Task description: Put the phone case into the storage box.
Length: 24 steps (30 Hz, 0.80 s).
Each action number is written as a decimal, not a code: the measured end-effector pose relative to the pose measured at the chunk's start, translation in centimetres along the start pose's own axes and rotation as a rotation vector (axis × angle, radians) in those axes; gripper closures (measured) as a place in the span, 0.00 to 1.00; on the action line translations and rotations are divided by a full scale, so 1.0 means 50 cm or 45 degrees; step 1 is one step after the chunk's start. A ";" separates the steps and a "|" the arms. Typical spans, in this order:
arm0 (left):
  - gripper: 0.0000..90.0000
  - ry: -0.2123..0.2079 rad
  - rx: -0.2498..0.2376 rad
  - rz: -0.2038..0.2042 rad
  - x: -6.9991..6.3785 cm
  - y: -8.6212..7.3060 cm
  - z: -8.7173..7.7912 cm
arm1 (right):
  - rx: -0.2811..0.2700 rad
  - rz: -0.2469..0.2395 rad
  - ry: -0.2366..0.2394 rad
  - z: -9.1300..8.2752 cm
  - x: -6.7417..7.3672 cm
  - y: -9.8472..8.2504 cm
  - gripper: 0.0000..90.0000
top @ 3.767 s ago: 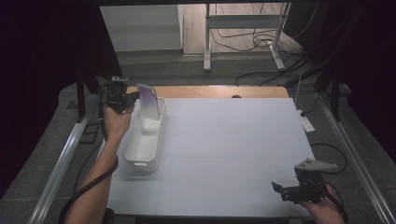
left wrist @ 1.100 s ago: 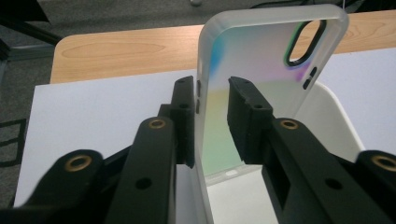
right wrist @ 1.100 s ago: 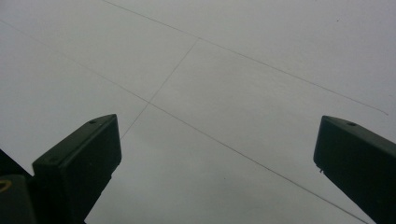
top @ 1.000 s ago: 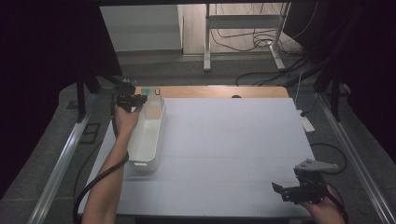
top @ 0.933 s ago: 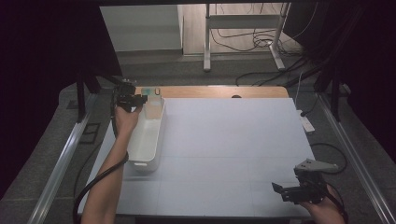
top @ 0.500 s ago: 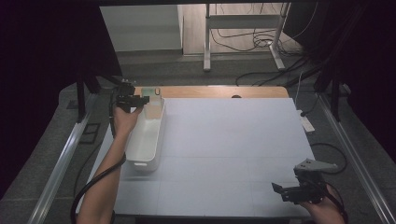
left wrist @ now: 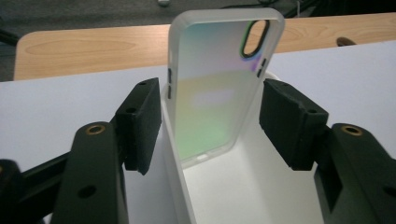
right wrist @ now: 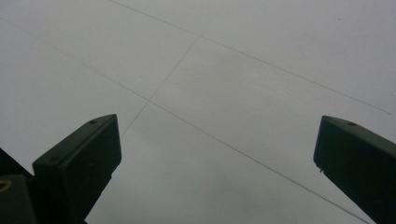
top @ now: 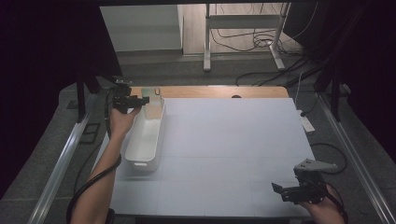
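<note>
Two grippers are in my hands. On my left gripper [left wrist: 210, 126] the pads stand apart on either side of a translucent phone case [left wrist: 219, 88], near its edges but not touching that I can see. That case stands upright at the far end of a white bin [top: 147, 135], leaning on the end wall, camera cutout at the top. The bin lies lengthwise along the left side of the desk [top: 233, 154], and its walls hem the case in on both flanks. Behind it a strip of bare wood [top: 210, 91] marks the desk's far edge.

Compared with 3.8 seconds ago, the case then sat tilted above the bin beside my hand; now it rests inside, and my left hand [top: 122, 122] has reached farther forward.

My right gripper [top: 285, 192] hovers at the near right corner with its jaws wide apart over bare desk, unchanged. Between bin and right gripper the surface is open, crossed by faint seams. Metal rails [top: 60, 163] run along both sides.
</note>
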<state>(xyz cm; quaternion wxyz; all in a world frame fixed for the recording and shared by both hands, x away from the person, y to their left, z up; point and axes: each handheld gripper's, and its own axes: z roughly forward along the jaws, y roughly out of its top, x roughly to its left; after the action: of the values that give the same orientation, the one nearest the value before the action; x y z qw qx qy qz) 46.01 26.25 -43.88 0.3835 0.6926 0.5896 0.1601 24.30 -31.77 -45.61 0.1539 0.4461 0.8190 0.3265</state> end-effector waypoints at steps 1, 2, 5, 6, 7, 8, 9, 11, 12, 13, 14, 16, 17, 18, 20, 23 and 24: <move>0.43 -0.002 -0.001 0.007 0.000 -0.001 -0.002 | 0.000 0.000 0.000 0.000 0.000 0.000 0.01; 0.42 -0.017 -0.003 0.003 0.000 -0.002 -0.004 | 0.000 0.000 -0.002 -0.001 0.000 0.000 0.01; 0.38 -0.042 -0.008 0.006 0.002 -0.005 -0.010 | 0.000 0.001 -0.002 -0.001 0.000 0.000 0.01; 0.37 -0.042 -0.008 0.006 0.002 -0.005 -0.010 | 0.000 0.001 -0.002 -0.001 0.000 0.000 0.01; 0.37 -0.057 -0.013 0.002 0.000 -0.006 -0.013 | -0.002 0.001 -0.002 0.000 0.000 0.000 0.01; 0.36 -0.064 -0.016 0.001 0.000 -0.006 -0.014 | 0.000 0.000 -0.003 -0.001 0.000 0.000 0.01; 0.35 -0.073 -0.017 0.007 0.000 -0.007 -0.017 | 0.000 -0.001 -0.003 -0.001 0.000 0.000 0.01; 0.32 -0.088 -0.020 0.013 -0.003 -0.008 -0.020 | -0.001 -0.001 -0.004 -0.001 0.000 0.000 0.01; 0.31 -0.094 -0.020 0.018 -0.004 -0.009 -0.022 | -0.001 0.000 -0.004 -0.001 0.000 0.000 0.01; 0.30 -0.101 -0.019 0.022 -0.005 -0.010 -0.023 | -0.003 0.000 -0.004 -0.001 0.000 0.000 0.01; 0.29 -0.117 -0.017 0.027 -0.007 -0.012 -0.025 | -0.003 0.000 -0.004 -0.002 0.000 0.000 0.01; 0.27 -0.123 -0.017 0.029 -0.007 -0.013 -0.026 | -0.003 -0.001 -0.004 -0.002 0.001 0.000 0.01; 0.27 -0.130 -0.017 0.031 -0.009 -0.014 -0.028 | -0.003 -0.001 -0.005 -0.002 0.001 0.000 0.01; 0.26 -0.141 -0.019 0.035 -0.010 -0.016 -0.031 | -0.003 -0.002 -0.005 -0.002 0.001 0.000 0.01; 0.23 -0.161 -0.018 0.041 -0.011 -0.020 -0.034 | -0.004 -0.003 -0.006 -0.002 0.001 0.000 0.01; 0.21 -0.176 -0.017 0.050 -0.012 -0.023 -0.037 | -0.004 -0.003 -0.006 -0.002 0.001 0.000 0.01; 0.20 -0.185 -0.018 0.055 -0.013 -0.025 -0.038 | -0.003 -0.003 -0.006 -0.002 0.001 0.000 0.01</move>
<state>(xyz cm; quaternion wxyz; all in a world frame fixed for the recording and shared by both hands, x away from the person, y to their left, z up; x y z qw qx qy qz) 43.71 26.29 -43.39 0.4266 0.7121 0.5441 0.1218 24.22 -31.75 -45.54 0.1568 0.4459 0.8186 0.3263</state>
